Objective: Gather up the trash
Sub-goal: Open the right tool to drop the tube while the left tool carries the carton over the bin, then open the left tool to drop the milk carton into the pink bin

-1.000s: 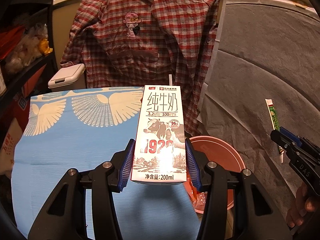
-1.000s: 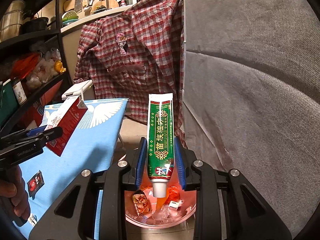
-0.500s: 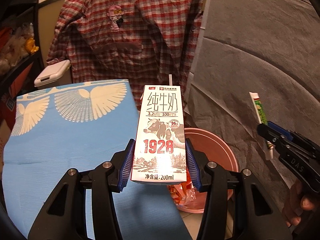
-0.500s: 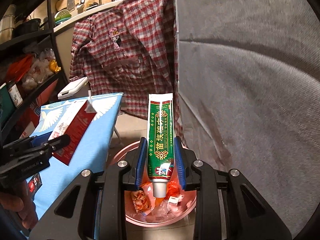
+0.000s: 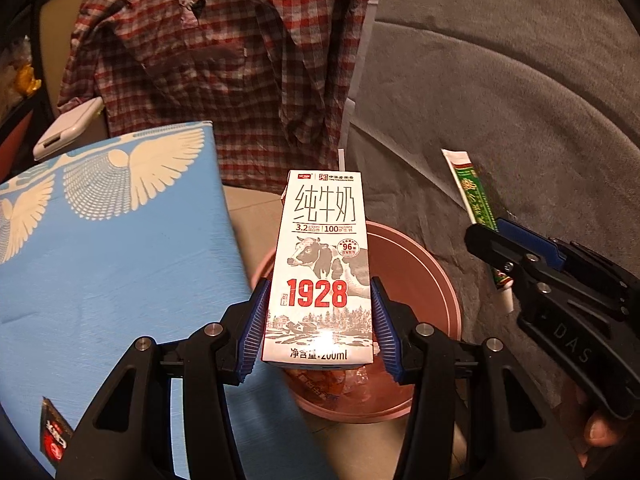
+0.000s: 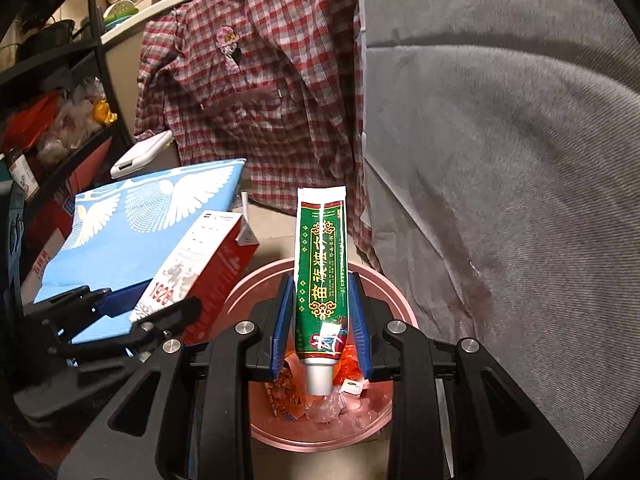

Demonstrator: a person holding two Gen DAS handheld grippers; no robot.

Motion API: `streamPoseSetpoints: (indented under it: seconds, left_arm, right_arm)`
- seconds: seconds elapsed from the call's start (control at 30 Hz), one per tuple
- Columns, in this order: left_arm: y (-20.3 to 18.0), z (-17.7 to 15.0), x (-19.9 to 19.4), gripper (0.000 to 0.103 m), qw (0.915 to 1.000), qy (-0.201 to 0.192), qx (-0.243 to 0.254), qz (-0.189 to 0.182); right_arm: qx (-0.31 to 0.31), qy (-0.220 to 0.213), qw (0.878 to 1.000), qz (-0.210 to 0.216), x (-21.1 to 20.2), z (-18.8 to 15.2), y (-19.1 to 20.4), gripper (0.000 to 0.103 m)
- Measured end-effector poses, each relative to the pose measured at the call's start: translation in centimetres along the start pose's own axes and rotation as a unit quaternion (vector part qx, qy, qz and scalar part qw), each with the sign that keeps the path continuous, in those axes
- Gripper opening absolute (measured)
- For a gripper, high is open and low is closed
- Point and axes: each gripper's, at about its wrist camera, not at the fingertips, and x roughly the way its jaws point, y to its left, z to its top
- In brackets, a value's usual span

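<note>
My left gripper (image 5: 318, 322) is shut on a white milk carton (image 5: 322, 264) marked 1928, held upright over the near rim of a pink bin (image 5: 436, 276). The right wrist view shows that same milk carton (image 6: 200, 276) tilted at the bin's left edge. My right gripper (image 6: 320, 330) is shut on a green tube (image 6: 322, 272), cap pointing down, above the pink bin (image 6: 384, 284). Crumpled wrappers (image 6: 288, 394) lie in the bin's bottom. The green tube (image 5: 474, 204) and right gripper also show at the right of the left wrist view.
A blue cloth with white wings (image 5: 100, 240) covers the table to the left, with a dark red sachet (image 5: 54, 436) at its near edge. A red checked shirt (image 6: 256, 92) hangs behind. Grey fabric (image 6: 500, 200) fills the right. Shelves (image 6: 48, 120) stand far left.
Both grippers have moved down and in toward the pink bin with their loads. The bin now looks larger and sits right beneath the carton and the tube.
</note>
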Motion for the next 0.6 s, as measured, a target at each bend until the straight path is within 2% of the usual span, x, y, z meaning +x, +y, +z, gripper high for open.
streamPoseSetpoints:
  seconds: [0.1,0.2,0.33,0.6]
  left_arm:
    - [-0.9,0.0,0.8,0.049,0.9999,0.011,0.003,-0.004]
    - [-1.4,0.2,0.8,0.05,0.9999,0.009,0.003,0.004]
    - [-1.3,0.4,0.4,0.05,1.0,0.002,-0.006,0.0]
    - [-0.1,0.4,-1.6,0.05,0.9998,-0.016,-0.003,0.01]
  right_arm:
    - [0.007,0.007,1.0,-0.008,0.6,0.0,-0.4,0.03]
    - [0.014,0.008,1.0,-0.012,1.0,0.1,-0.7,0.037]
    - [0.026,0.002,1.0,-0.012,0.9,0.4,-1.1,0.039]
    - [0.03,-0.046,0.998,-0.008,-1.4,1.0,-0.3,0.039]
